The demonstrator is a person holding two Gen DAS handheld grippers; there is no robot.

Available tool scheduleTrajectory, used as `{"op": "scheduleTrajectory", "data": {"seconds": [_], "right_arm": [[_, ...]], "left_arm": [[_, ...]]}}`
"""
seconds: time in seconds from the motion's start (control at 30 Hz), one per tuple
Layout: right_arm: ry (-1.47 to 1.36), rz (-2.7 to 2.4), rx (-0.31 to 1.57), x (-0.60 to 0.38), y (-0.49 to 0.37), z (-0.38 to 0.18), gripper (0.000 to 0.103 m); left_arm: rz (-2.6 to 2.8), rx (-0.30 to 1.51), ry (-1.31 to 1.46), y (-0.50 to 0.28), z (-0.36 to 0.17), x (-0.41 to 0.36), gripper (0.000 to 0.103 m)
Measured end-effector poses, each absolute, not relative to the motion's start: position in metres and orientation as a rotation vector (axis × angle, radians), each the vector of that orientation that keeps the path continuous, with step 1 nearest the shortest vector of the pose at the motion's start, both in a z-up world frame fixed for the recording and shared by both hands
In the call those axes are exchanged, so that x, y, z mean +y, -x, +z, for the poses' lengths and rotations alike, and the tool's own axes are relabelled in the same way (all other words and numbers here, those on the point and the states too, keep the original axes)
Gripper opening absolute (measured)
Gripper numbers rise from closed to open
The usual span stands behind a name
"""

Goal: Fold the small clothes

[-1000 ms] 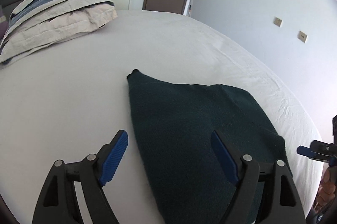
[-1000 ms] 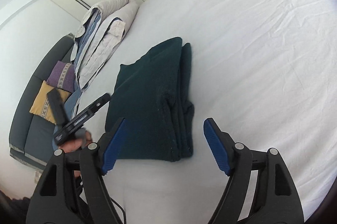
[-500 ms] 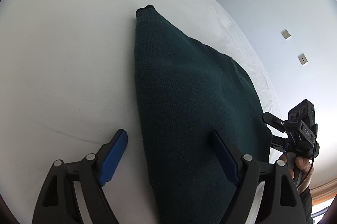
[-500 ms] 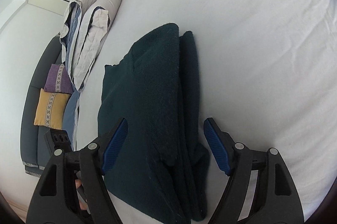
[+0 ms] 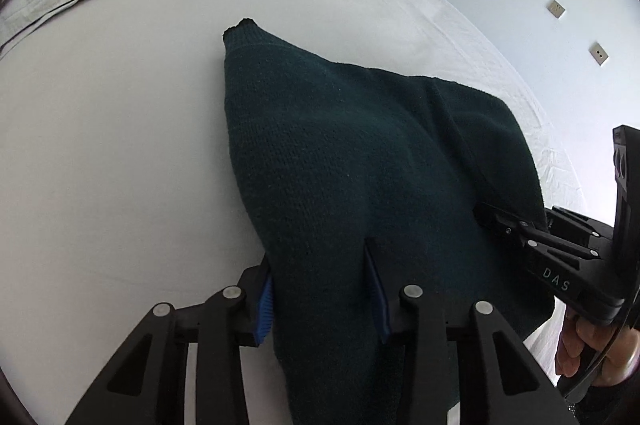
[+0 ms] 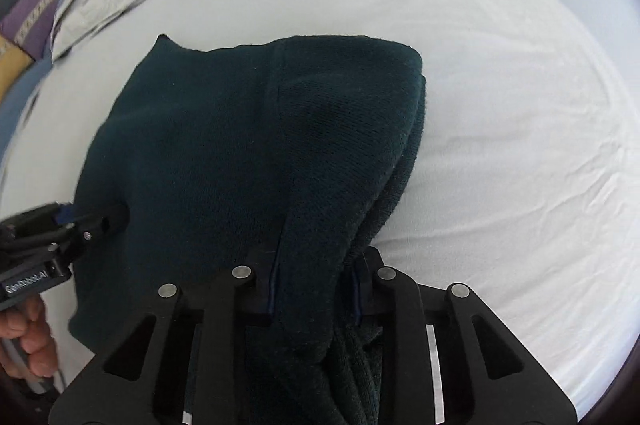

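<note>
Soft, thick dark-green knit (image 5: pixel 360 153) at frame centre, limp and bulky: left gripper (image 5: pixel 322 289) and right gripper (image 6: pixel 314 285), jaws just closing, each clamp its near edge.

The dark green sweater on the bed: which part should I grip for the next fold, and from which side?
Probably the near edge of the sweater, coming down from above at its two near corners. It lies flat on the bed. The left gripper and right gripper, jaws just closing, already pinch it there.
</note>
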State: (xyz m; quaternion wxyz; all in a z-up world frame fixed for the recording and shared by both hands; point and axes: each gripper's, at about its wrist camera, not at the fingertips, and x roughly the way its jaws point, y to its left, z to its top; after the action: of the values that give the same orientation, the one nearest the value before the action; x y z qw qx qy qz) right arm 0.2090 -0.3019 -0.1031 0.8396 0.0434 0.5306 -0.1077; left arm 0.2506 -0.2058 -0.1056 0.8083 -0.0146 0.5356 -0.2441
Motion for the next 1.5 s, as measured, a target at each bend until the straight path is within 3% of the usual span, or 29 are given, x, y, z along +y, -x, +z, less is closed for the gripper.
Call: {"op": "scheduleTrajectory", "data": {"seconds": [0.17,0.57,0.77,1.03,1.13,1.17,1.23,1.5], "right_arm": [[-0.022,-0.217,1.041,-0.266,-0.189,-0.072,0.021],[-0.017,-0.029,0.931,-0.143,-0.100,-0.021,0.021],[-0.058,0.045,0.943,-0.090,-0.088,-0.035,0.022],[-0.073,0.043,0.984,-0.069,-0.094,-0.092,0.022],[-0.192,0.024,1.016,-0.090,-0.091,-0.130,0.029],[-0.244,0.015,0.999,-0.099,-0.089,-0.133,0.041],[-0.306,-0.001,0.982,-0.108,-0.087,-0.137,0.054],[-0.419,-0.047,0.934,-0.127,-0.052,-0.132,0.058]], "left_arm": [[-0.500,1.068,-0.048,-0.214,-0.076,-0.194,0.037],[-0.479,0.933,-0.081,-0.086,-0.016,-0.083,0.037],[-0.442,0.951,-0.030,-0.051,-0.032,-0.035,0.037],[-0.402,1.017,-0.021,-0.062,-0.085,-0.004,0.041],[-0.405,1.017,0.043,-0.063,-0.097,0.007,0.047],[-0.402,1.010,0.039,-0.061,-0.097,0.008,0.048],[-0.391,0.993,0.013,-0.060,-0.097,0.005,0.052],[-0.339,0.961,-0.005,-0.055,-0.093,0.007,0.067]]}}
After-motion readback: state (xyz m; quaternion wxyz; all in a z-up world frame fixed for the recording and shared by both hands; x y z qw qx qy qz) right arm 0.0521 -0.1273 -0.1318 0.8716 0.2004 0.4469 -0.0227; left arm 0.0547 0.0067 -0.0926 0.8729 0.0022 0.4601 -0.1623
